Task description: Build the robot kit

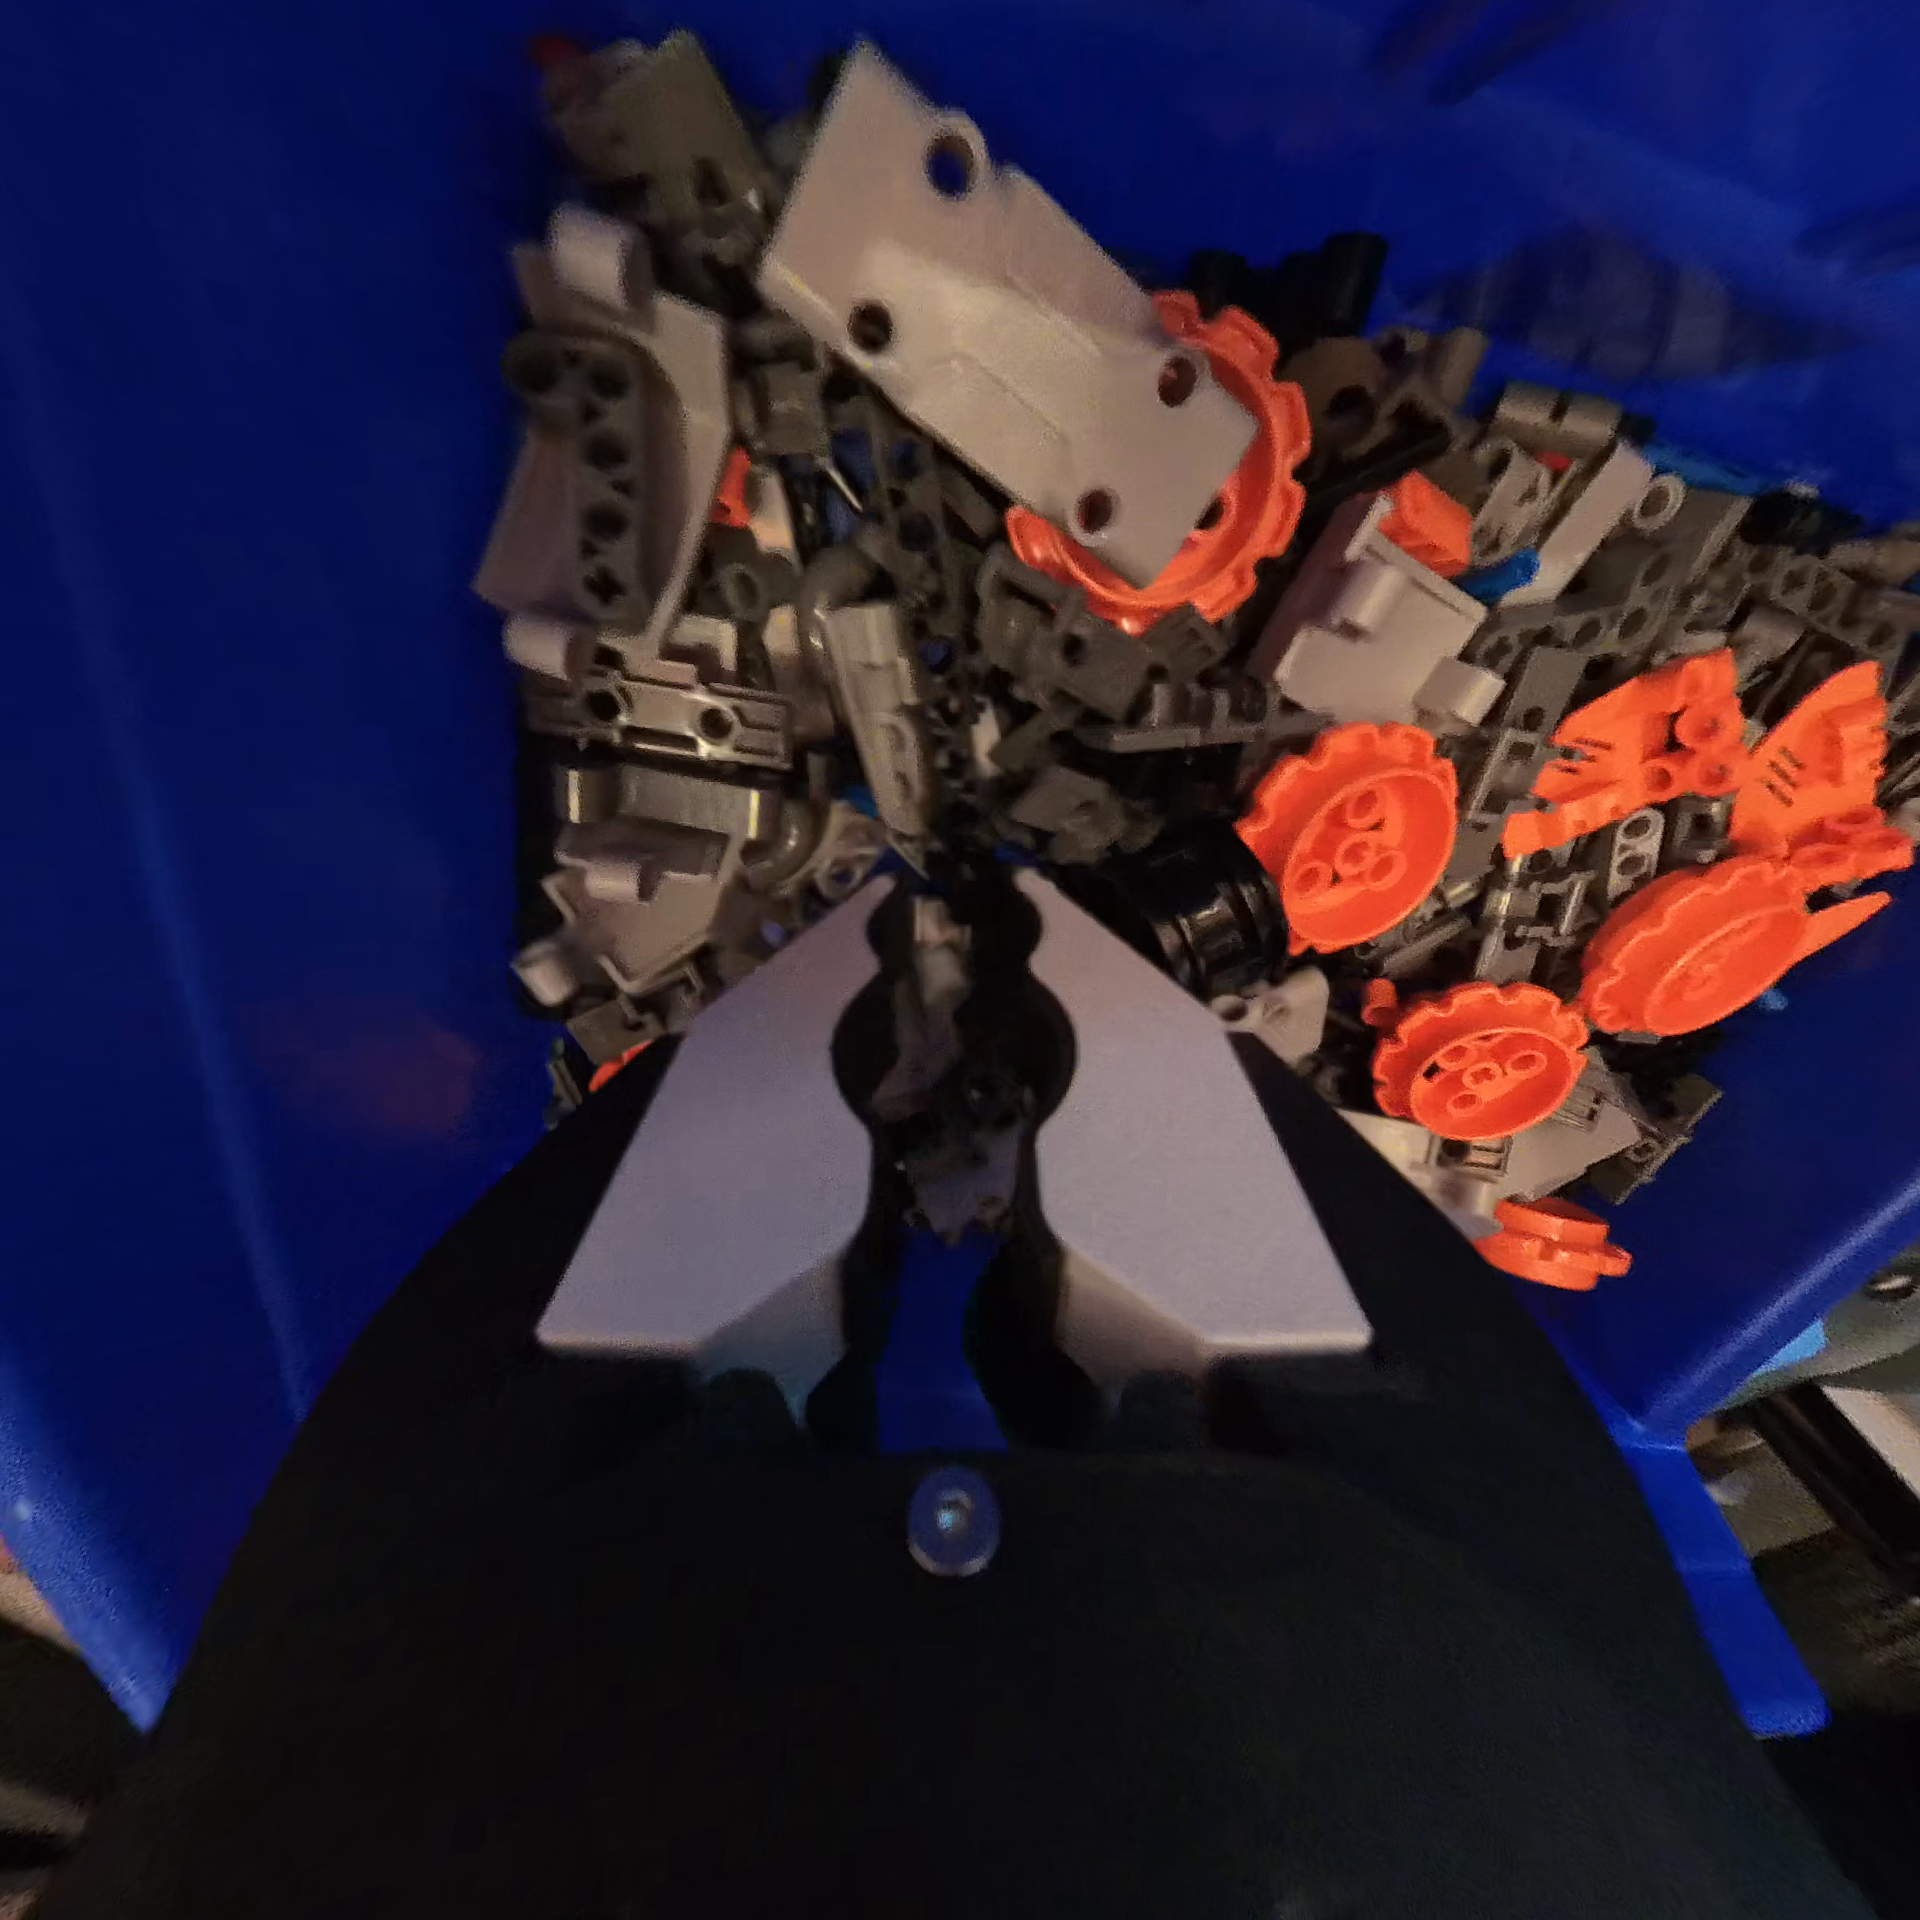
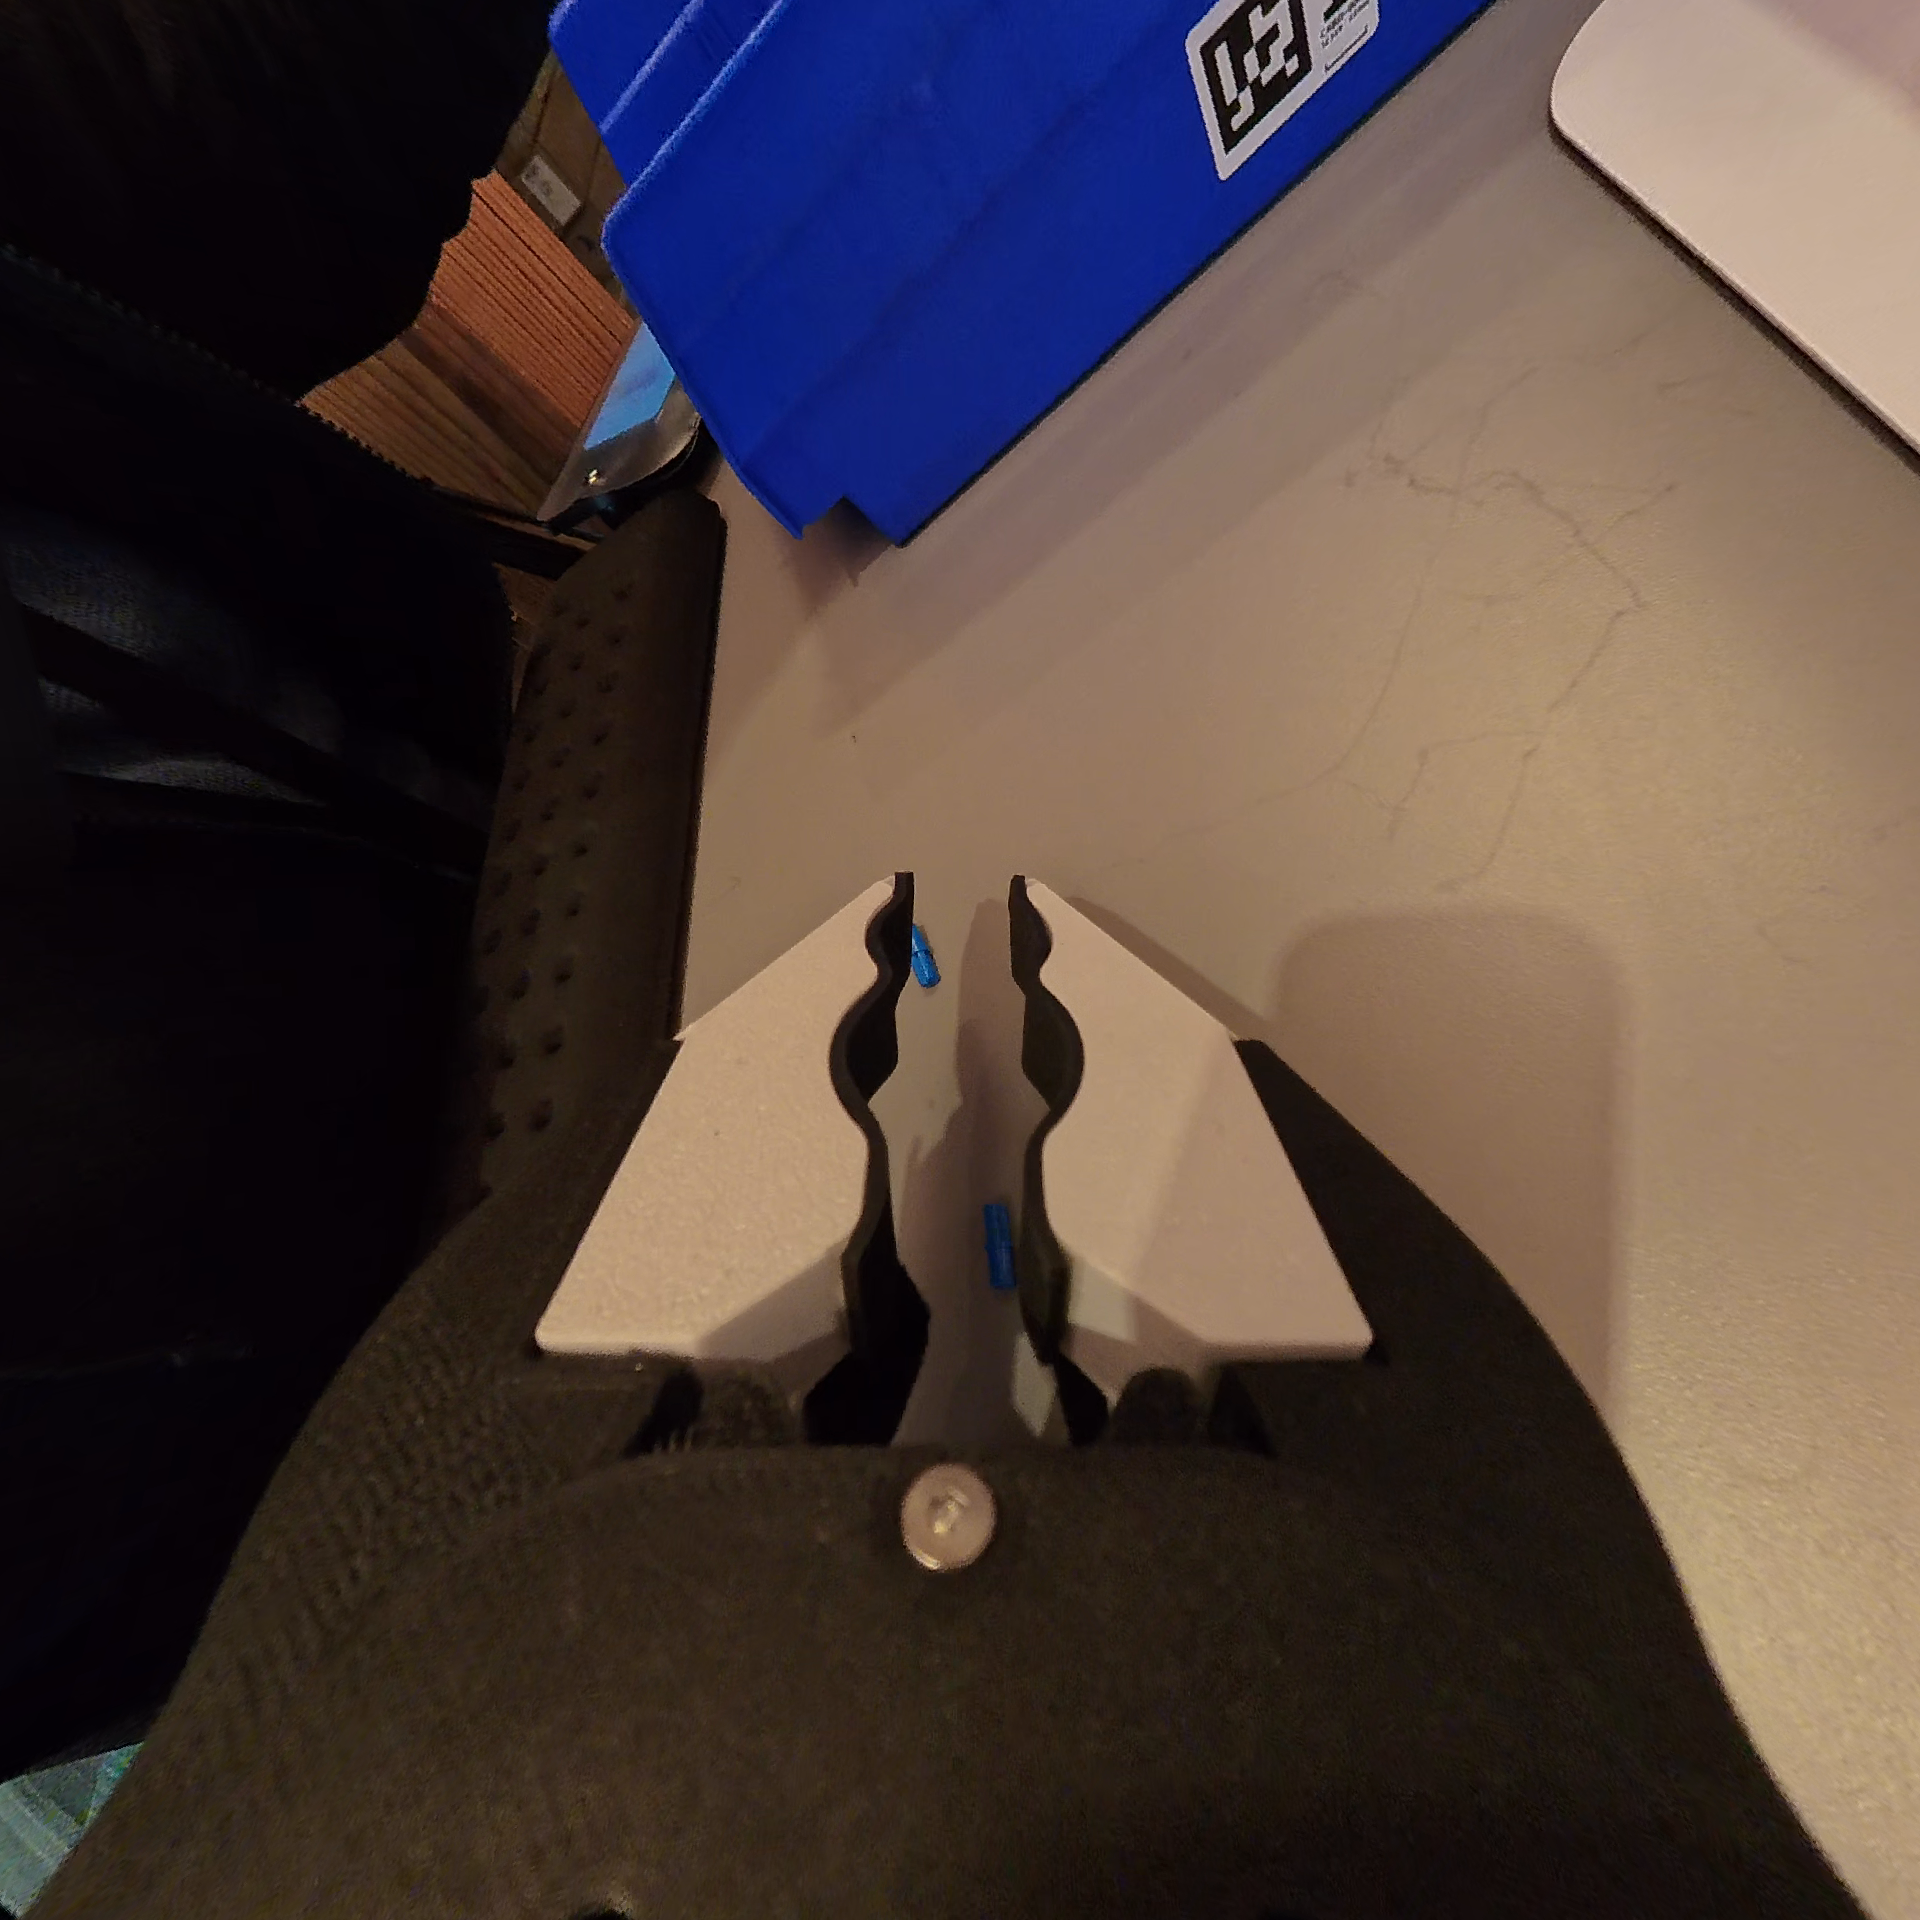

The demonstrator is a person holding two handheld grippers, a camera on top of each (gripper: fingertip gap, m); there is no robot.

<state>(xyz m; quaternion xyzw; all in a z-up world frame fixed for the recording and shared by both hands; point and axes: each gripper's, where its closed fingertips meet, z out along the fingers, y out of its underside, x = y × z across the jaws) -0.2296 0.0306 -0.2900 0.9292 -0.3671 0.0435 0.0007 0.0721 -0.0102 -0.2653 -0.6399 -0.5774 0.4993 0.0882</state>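
Left gripper [image 1: 956, 878] reaches down into a blue bin [image 1: 260, 727], its tips at the near edge of a heap of building-toy parts [image 1: 935, 644]. Its jaws stand a narrow gap apart, and a grey-and-dark piece [image 1: 940, 1049] shows in that gap. With the blur, I cannot tell whether the gripper pinches this piece or merely hovers above it.

Nearest the tips are a black tyre [image 1: 1216, 920] to the right and grey curved shells [image 1: 613, 457] to the left. A flat light-grey panel with holes [image 1: 997, 332] lies on top of the heap, partly covering an orange toothed ring [image 1: 1236, 468]. Orange wheel hubs [image 1: 1351, 831] cluster at the right.

Right gripper [image 2: 961, 878] is held low over the pale tabletop [image 2: 1351, 675], jaws slightly apart and holding nothing. Two small blue pins lie on the tabletop in the gap, one [image 2: 923, 956] close against the left finger's tip and another [image 2: 997, 1252] farther back by the right finger. The bin's outer wall [image 2: 935, 260], bearing a black-and-white code sticker [image 2: 1283, 73], stands well ahead. A white sheet's corner [image 2: 1766, 156] is cut off at the upper right.

Much of the heap is dim and smeared, so smaller parts cannot be identified. Dark, unclear shapes fill the right view's left side.
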